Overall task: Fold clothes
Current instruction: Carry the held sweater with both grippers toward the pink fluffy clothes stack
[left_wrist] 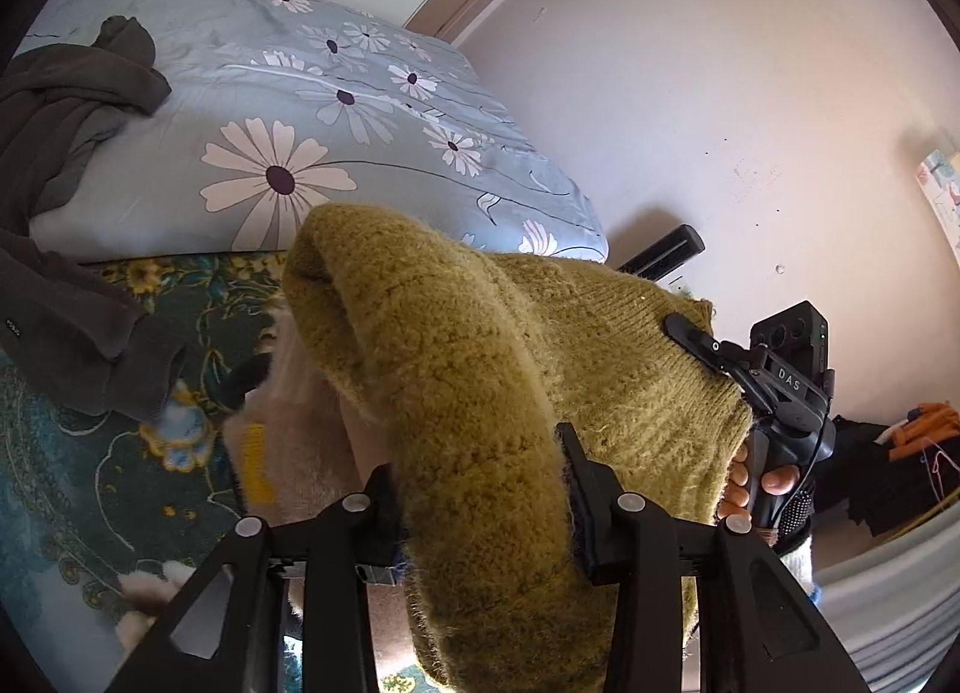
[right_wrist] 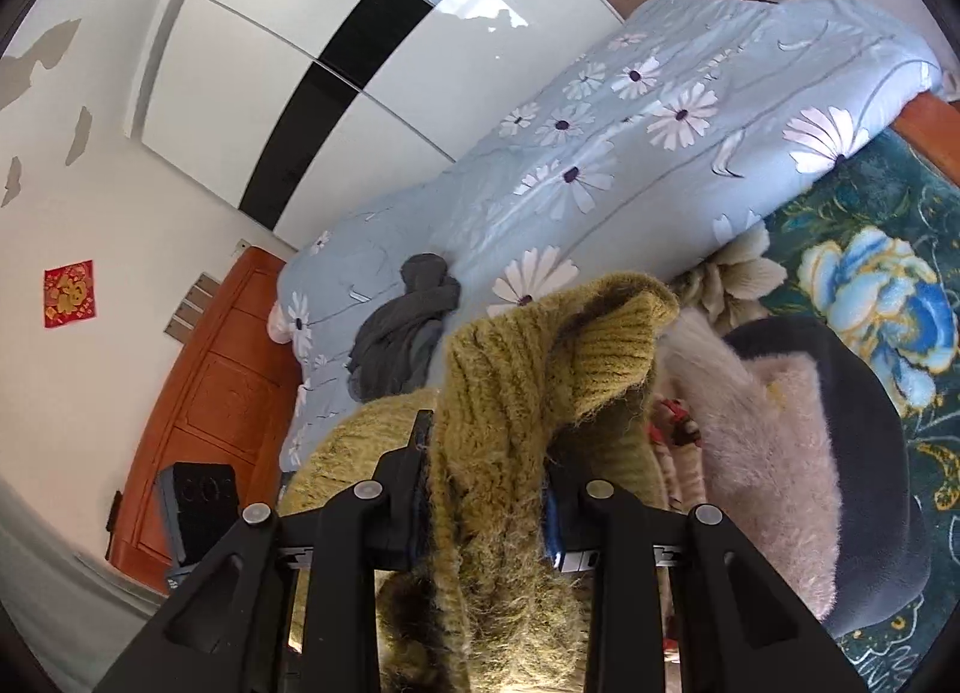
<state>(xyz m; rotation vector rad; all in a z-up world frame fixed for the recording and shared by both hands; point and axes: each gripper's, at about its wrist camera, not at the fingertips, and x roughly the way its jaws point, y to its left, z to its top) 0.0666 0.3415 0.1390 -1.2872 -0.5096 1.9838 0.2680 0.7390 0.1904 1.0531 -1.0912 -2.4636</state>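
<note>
Olive sweater (left_wrist: 480, 393) in both claws

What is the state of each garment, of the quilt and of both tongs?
Olive sweater: bunched, held by both tongs.
Left tongs: shut on sweater.
Right tongs: shut on sweater.
Grey garment: crumpled, unfolded, on quilt.
Pink fluffy garment: lying on bed.
Floral quilt: folded.

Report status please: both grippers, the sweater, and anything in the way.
Left gripper and right gripper both shut on the olive sweater. Sweater held up, bunched. Pink fuzzy garment lies underneath.
</note>
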